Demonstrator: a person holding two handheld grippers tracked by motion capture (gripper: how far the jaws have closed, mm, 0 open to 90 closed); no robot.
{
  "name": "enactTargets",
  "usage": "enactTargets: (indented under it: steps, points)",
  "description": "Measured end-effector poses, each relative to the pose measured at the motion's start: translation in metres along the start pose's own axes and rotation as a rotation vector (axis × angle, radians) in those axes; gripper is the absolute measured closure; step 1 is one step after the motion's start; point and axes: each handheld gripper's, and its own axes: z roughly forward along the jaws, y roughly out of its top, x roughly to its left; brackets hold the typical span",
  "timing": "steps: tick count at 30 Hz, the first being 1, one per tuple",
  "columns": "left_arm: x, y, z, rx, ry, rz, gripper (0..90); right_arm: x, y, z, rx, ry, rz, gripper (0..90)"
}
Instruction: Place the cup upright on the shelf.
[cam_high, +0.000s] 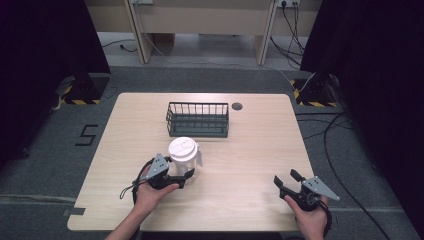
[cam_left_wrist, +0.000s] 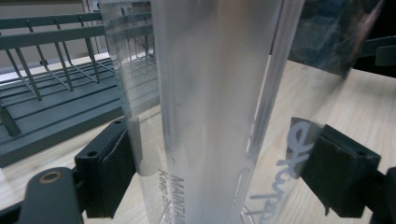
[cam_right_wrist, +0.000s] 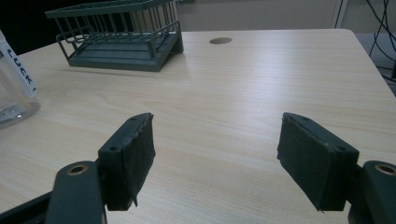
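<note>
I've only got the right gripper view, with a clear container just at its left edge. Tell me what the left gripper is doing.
Observer: In the high view, the left gripper has its jaws on either side of that clear container.
Operator: Report whether it's clamped.
Observer: In the left gripper view both pads sit close against the container's wall. I cannot tell whether they press.
Operator: Say what's on top of it.
Observer: A white lid is on it, seen in the high view.
</note>
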Motion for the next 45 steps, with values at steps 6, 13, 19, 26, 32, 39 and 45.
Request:
enactTargets:
  steps: [6, 13, 19, 26, 32, 39, 45]
  points:
    - [0.000, 0.000, 0.001, -0.001, 0.001, -0.004, 17.2, 0.000, 0.000, 0.000, -0.004, 0.003, -0.004, 27.8]
    - [0.004, 0.002, -0.001, -0.001, 0.023, -0.012, 17.2, 0.001, 0.000, 0.001, -0.005, 0.006, -0.002, 28.0]
    - [0.007, 0.007, -0.003, -0.015, 0.035, -0.006, 17.3, 0.001, 0.000, 0.001, -0.003, 0.005, -0.002, 28.0]
    - [0.013, 0.019, -0.004, -0.029, 0.046, 0.004, 17.3, 0.001, 0.000, 0.001, -0.008, 0.005, -0.002, 28.1]
    - [0.017, 0.030, 0.000, -0.037, 0.051, 0.013, 17.3, 0.001, 0.000, 0.001, -0.012, 0.006, -0.004, 28.2]
    - [0.023, 0.043, 0.006, -0.063, 0.053, -0.001, 17.3, 0.001, 0.000, 0.000, -0.010, 0.007, -0.007, 28.4]
    - [0.027, 0.050, 0.010, -0.063, 0.057, 0.003, 17.4, 0.001, 0.000, 0.001, -0.010, 0.009, -0.009, 28.5]
